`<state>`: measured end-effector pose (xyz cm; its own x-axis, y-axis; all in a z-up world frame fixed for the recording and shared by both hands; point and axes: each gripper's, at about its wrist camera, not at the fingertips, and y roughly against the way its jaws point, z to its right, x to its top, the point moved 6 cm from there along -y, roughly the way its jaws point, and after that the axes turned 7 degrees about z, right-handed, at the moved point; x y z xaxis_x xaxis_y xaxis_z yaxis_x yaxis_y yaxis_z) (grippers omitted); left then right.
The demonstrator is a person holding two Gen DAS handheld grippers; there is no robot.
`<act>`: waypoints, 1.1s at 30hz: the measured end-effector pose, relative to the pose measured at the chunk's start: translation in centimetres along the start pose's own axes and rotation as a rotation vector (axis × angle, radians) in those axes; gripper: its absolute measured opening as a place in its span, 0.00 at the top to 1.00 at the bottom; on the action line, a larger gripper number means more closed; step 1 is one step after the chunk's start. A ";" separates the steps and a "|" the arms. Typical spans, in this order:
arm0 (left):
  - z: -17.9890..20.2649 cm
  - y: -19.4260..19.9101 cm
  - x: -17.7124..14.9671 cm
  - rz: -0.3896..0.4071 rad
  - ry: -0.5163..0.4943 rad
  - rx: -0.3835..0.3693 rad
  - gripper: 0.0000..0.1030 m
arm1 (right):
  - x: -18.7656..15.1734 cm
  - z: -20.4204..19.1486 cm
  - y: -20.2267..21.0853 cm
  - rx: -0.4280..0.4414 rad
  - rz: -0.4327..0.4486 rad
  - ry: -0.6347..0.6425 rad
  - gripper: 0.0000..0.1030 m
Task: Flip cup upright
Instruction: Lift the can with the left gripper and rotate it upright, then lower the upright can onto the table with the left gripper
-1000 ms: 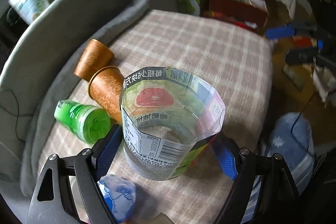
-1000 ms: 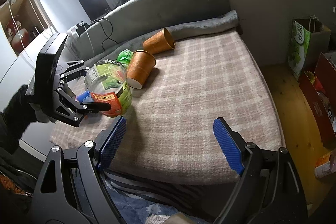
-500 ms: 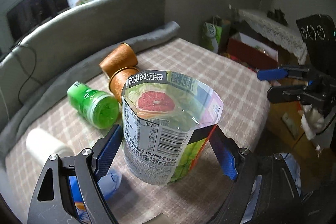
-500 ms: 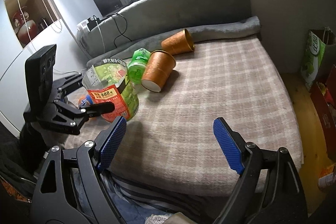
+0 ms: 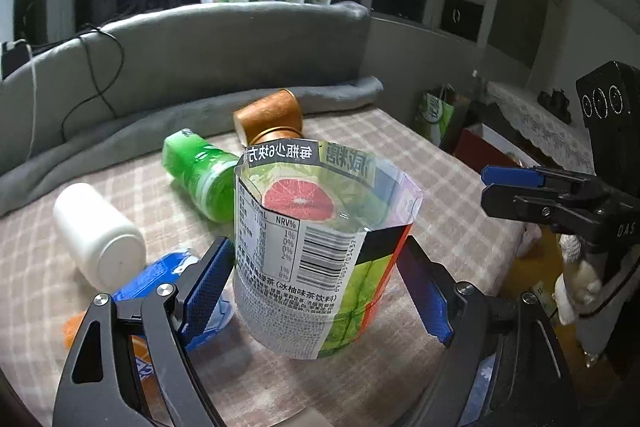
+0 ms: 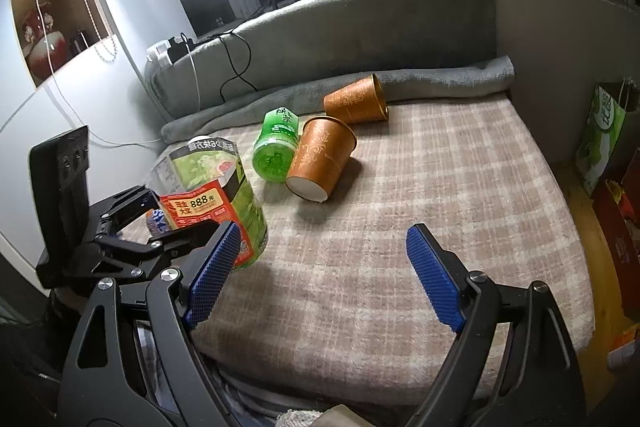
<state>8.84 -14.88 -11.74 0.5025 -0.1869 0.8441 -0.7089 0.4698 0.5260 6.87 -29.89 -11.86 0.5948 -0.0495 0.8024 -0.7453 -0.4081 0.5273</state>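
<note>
A clear plastic cup (image 5: 320, 251) cut from a labelled drink bottle stands mouth-up between the fingers of my left gripper (image 5: 320, 291), which is shut on it. It also shows in the right wrist view (image 6: 212, 203), resting on or just above the checked blanket (image 6: 420, 211). My right gripper (image 6: 324, 279) is open and empty over the blanket's front part. It shows at the right of the left wrist view (image 5: 516, 187).
Two orange paper cups (image 6: 320, 159) (image 6: 356, 101) and a green bottle (image 6: 276, 145) lie on their sides behind the clear cup. A white bottle (image 5: 100, 235) and a blue-labelled bottle (image 5: 168, 287) lie at the left. Grey cushion (image 6: 320, 35) at the back.
My left gripper has tilted up and levelled out with the clear cup in it, so the cup stands more upright and lower toward the blanket. My right gripper has stayed open.
</note>
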 end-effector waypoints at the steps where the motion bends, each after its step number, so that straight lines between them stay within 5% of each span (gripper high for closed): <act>1: -0.1 0.0 -0.1 0.009 -0.005 0.015 0.20 | -0.1 -0.2 -0.4 -0.007 0.000 0.003 0.15; 19: 1.1 -2.1 -0.8 0.041 0.004 -0.034 0.20 | -0.4 0.1 -1.1 -0.065 0.008 -0.026 0.15; 33: 0.8 -2.4 -2.7 -0.013 0.012 -0.049 0.20 | -0.8 -0.4 -1.7 -0.055 -0.011 -0.030 0.15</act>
<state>8.77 -16.17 -15.17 0.5175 -0.1831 0.8359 -0.6775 0.5090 0.5309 7.50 -28.78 -13.26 0.6114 -0.0727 0.7880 -0.7533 -0.3585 0.5514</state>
